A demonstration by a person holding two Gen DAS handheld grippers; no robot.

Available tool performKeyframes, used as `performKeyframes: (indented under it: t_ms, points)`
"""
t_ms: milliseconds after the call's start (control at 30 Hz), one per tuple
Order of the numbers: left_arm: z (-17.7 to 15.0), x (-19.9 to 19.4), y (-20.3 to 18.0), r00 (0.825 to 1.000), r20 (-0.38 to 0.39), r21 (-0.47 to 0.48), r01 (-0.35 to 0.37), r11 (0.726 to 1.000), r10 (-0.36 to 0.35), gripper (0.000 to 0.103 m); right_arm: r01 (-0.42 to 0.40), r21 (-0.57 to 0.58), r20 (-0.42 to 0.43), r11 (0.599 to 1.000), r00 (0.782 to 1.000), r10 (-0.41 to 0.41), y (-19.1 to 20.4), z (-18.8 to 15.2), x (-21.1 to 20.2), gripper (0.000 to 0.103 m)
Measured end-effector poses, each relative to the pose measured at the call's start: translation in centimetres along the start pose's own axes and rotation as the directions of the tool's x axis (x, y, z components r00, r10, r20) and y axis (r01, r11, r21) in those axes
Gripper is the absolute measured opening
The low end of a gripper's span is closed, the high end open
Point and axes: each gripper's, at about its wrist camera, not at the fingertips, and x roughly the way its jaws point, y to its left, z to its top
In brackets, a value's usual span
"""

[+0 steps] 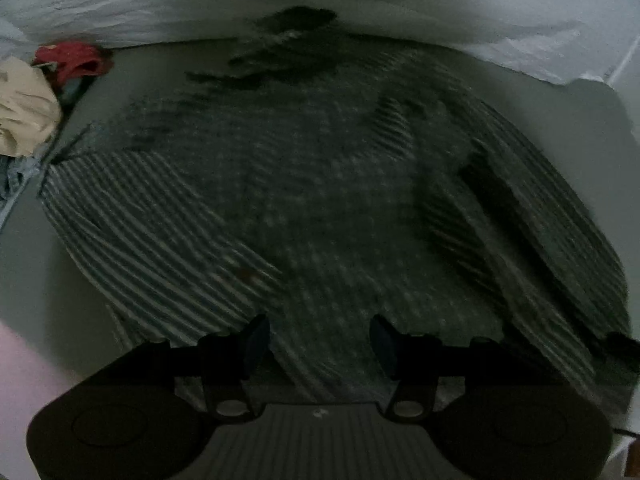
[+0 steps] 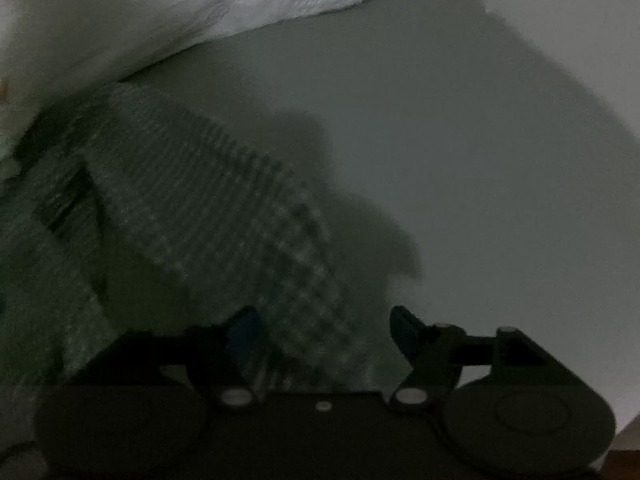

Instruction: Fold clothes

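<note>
A dark green and white striped garment (image 1: pixel 304 200) lies spread across the pale table, blurred by motion. Its dark collar (image 1: pixel 296 28) is at the far side and one side is folded inward at the right (image 1: pixel 532 216). My left gripper (image 1: pixel 319 340) hovers over the near hem, open, with nothing between its fingers. In the right wrist view the same striped garment (image 2: pixel 208 208) fills the left half, its edge running down toward my right gripper (image 2: pixel 326 332). That gripper is open and wide, above the garment's near right edge, pinching nothing.
A crumpled white sheet (image 1: pixel 440 4) lines the far edge of the table (image 2: pixel 460 160). A pile of clothes, red (image 1: pixel 72 60) and beige (image 1: pixel 24 108), sits at the far left. A wooden corner (image 2: pixel 624 456) shows at the bottom right.
</note>
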Motion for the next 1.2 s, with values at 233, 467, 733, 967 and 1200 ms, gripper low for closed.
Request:
performKeyframes:
  t_ms: [233,467,733,967,1200]
  points:
    - [-0.3,-1.5,-1.1,0.999,0.024,0.044,-0.044,0.998,0.043,0.057,0.169,-0.177,0.188,0.970,0.973,-0.135,0.4,-0.3,-3.1,0.008]
    - [-1.4,-2.7,0.1,0.993,0.057,0.016,-0.107,0.994,0.106,0.058,0.625,-0.276,0.617,0.730,0.698,-0.363,-1.6,4.9,-9.0,0.028]
    - [-6.8,-1.6,4.9,0.982,-0.054,-0.127,-0.184,0.975,0.178,0.063,0.314,-0.224,0.304,0.923,0.922,-0.240,-1.9,1.6,-6.6,0.045]
    - [-10.8,0.3,7.4,0.988,-0.124,-0.240,-0.125,0.963,0.098,0.062,-0.253,-0.245,0.059,0.936,0.960,0.275,4.0,-4.9,-6.5,0.062]
    - [-12.1,-0.7,9.2,0.987,-0.081,-0.389,-0.158,0.907,0.137,0.003,-0.283,-0.369,-0.002,0.885,0.953,0.304,8.4,-5.6,-4.4,0.001]
